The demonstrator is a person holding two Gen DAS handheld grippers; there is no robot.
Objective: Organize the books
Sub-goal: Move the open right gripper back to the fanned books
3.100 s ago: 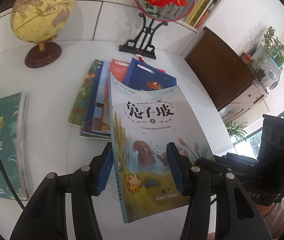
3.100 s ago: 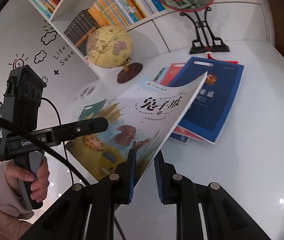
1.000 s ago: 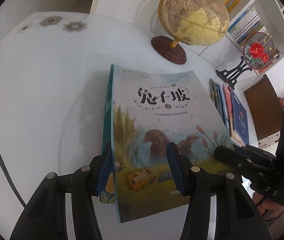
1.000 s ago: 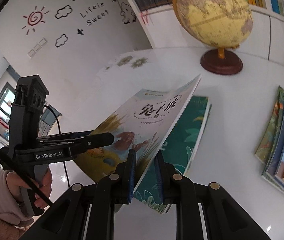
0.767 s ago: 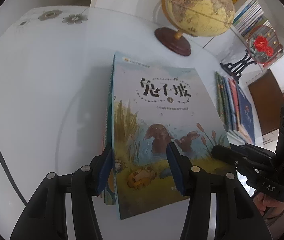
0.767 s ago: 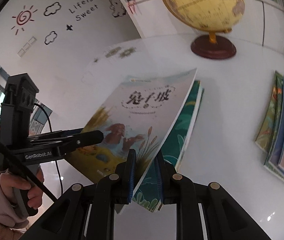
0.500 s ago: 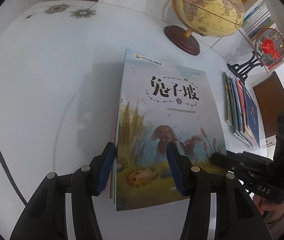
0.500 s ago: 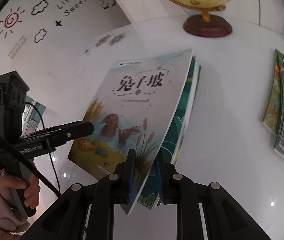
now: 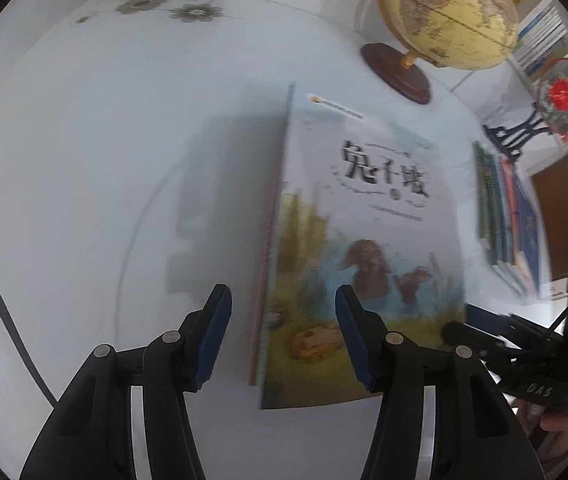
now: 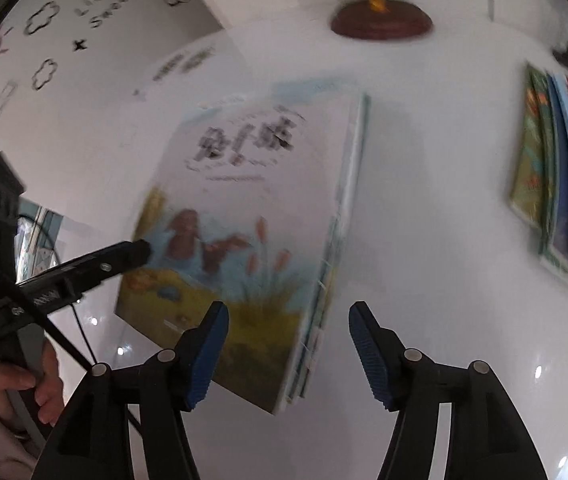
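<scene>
The rabbit picture book (image 9: 363, 248) lies flat on a small pile, whose page edges (image 10: 339, 220) show beneath it on the white table (image 9: 84, 160). My left gripper (image 9: 282, 300) straddles the book's near left corner. Its jaws are opening and the blue pads stand clear of the cover. My right gripper (image 10: 288, 312) straddles the near right corner of the book (image 10: 252, 208). Its jaws are opening too, with neither pad touching. One of the left gripper's fingers (image 10: 116, 258) reaches over the cover from the left. Both views are blurred.
A fanned row of books (image 9: 503, 216) lies to the right, the same row of books (image 10: 555, 184) at the right wrist view's edge. A globe (image 9: 447, 12) and a red embroidered fan on a black stand (image 9: 563, 96) sit behind. A hand (image 10: 24, 384) holds the left gripper's handle.
The picture book has come down from a tilt to lie flat on the green book. The right gripper let go of its edge and spread wide; the left gripper widened as well.
</scene>
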